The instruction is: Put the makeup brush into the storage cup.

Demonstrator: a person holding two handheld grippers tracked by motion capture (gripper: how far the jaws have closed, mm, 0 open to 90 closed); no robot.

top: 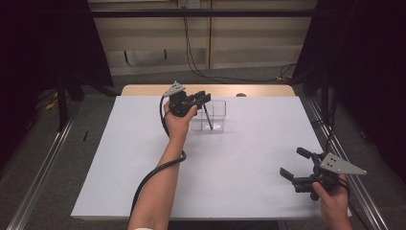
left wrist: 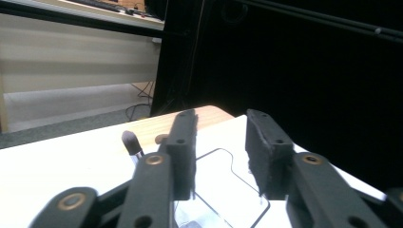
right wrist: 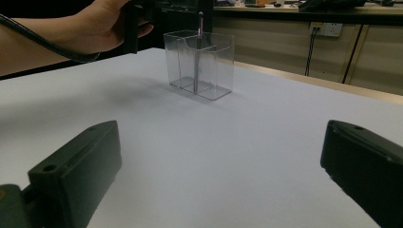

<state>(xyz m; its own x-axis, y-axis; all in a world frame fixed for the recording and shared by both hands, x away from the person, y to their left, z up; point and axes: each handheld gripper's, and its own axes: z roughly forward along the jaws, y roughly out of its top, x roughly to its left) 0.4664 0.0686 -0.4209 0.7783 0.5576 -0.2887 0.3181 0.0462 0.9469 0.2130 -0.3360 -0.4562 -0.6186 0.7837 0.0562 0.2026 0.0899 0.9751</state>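
A clear plastic two-compartment holder (top: 216,115) stands on the white table cover at the far middle. A thin dark brush (top: 208,118) with a rounded tip leans inside it, near the divider. My left gripper (top: 203,97) hovers just over the holder's left top, open, with nothing between its fingers. In the left gripper view my left gripper (left wrist: 221,130) looks down past the holder's rim (left wrist: 231,164), and the brush tip (left wrist: 129,139) sits to the left of the jaws. My right gripper (top: 293,163) rests open at the near right. In the right gripper view my right gripper (right wrist: 221,161) faces the holder (right wrist: 204,66) and brush (right wrist: 199,33).
The white cover (top: 230,167) spans the table, and a strip of wooden tabletop (top: 143,90) shows along the far edge with a small dark object (top: 241,95) on it. Metal rails run along both sides of the table. Cables hang at the back wall.
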